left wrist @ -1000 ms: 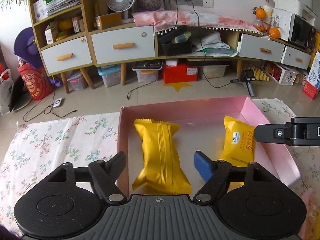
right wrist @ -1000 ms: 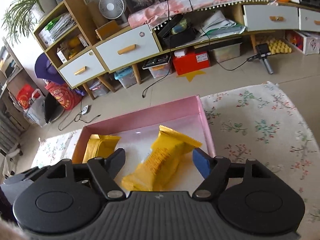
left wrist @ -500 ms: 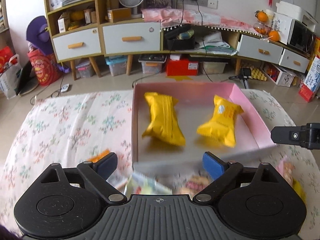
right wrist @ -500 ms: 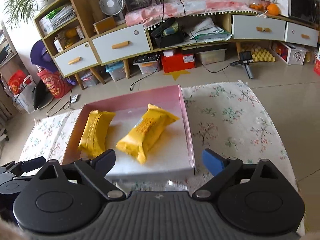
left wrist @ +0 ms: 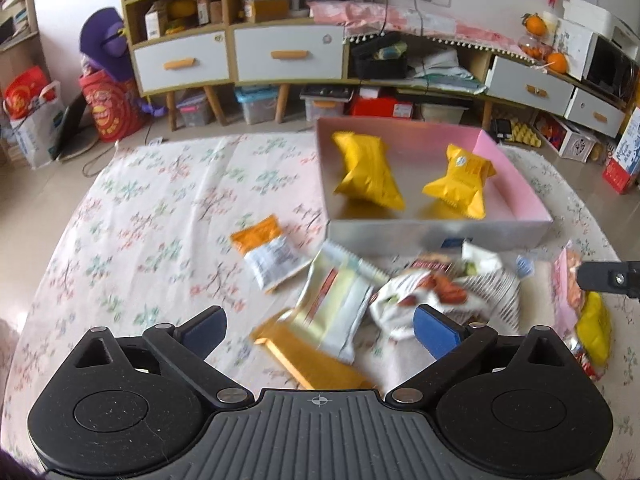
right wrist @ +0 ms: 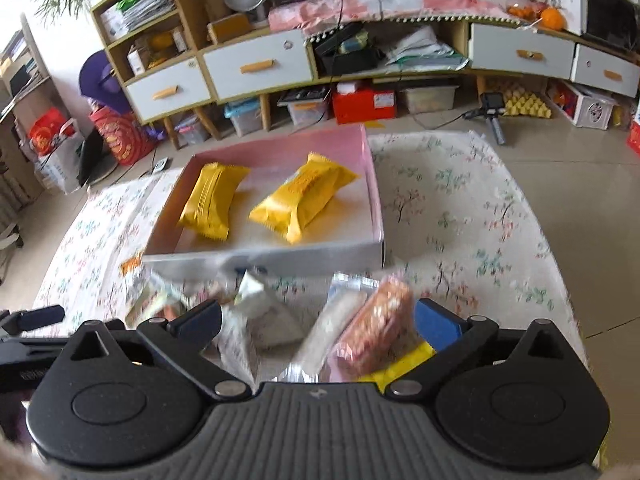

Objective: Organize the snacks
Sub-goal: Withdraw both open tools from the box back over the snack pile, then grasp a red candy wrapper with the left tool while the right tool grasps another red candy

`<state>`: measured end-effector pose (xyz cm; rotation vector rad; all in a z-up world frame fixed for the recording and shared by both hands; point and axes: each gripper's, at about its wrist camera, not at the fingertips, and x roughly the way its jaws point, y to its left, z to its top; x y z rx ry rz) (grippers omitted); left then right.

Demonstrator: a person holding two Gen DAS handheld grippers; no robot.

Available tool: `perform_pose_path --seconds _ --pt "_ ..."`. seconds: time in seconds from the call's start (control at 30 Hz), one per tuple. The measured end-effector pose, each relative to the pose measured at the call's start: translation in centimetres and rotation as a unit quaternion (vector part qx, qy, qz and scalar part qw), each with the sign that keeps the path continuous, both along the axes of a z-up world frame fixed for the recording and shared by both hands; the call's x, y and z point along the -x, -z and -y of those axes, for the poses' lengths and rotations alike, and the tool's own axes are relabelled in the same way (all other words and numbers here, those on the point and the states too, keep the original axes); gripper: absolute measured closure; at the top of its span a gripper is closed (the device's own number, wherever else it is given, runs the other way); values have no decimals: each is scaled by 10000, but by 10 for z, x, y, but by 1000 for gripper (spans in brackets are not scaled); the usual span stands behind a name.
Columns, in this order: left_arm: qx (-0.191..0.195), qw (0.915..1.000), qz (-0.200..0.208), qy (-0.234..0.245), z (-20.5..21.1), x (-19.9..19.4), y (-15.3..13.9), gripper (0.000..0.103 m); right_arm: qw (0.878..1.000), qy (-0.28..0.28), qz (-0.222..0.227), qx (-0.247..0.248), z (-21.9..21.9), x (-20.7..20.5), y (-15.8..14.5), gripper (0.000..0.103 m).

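Box: the pink box (left wrist: 516,176) sits on the flowered table (left wrist: 152,216), past the loose snacks. I think it is the home for the snacks.
In the box: two yellow snack packs (left wrist: 366,170) (left wrist: 460,184) lie side by side with a gap between them. There is room for more.
Loose pile: the other snacks lie on the table just in front of the box. I see an orange and white packet (left wrist: 266,250), a pale green packet (left wrist: 340,300) lying partly on a gold packet (left wrist: 308,354), and a white packet with red on it (left wrist: 436,292).
Left gripper (left wrist: 318,324): spread wide and holding nothing. It hangs over the pale green packet, so I guess that one is next.
Right gripper (right wrist: 318,320): also spread wide and empty. Under it are a pink snack bar pack (right wrist: 380,328) and a clear wrapped pack (right wrist: 332,332), touching each other.
Care: the packets overlap, so I could grab two at once.
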<state>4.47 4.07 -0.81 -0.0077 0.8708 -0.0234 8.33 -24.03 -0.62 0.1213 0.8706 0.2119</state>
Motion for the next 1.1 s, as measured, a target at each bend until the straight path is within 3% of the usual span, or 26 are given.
perform_pose_path --seconds 0.1,0.23,0.33,0.47,0.87,1.1 --pt "-12 9999 -123 65 -5 6 6 2 9998 33 -90 182 3 0 5 0" --pt "-60 9993 -229 293 -9 11 12 2 9993 210 -318 15 13 3 13 0" --pt "169 9978 -391 510 -12 15 16 2 9981 265 -554 7 17 5 18 0" --pt "498 9921 -702 909 -9 19 22 2 9965 199 -804 55 19 9 24 0" --pt "787 9751 -1232 1669 12 28 33 3 9801 93 -1947 -386 17 6 49 2" --pt "576 9718 -1352 1842 27 30 42 8 9735 167 -2200 -597 12 6 63 7"
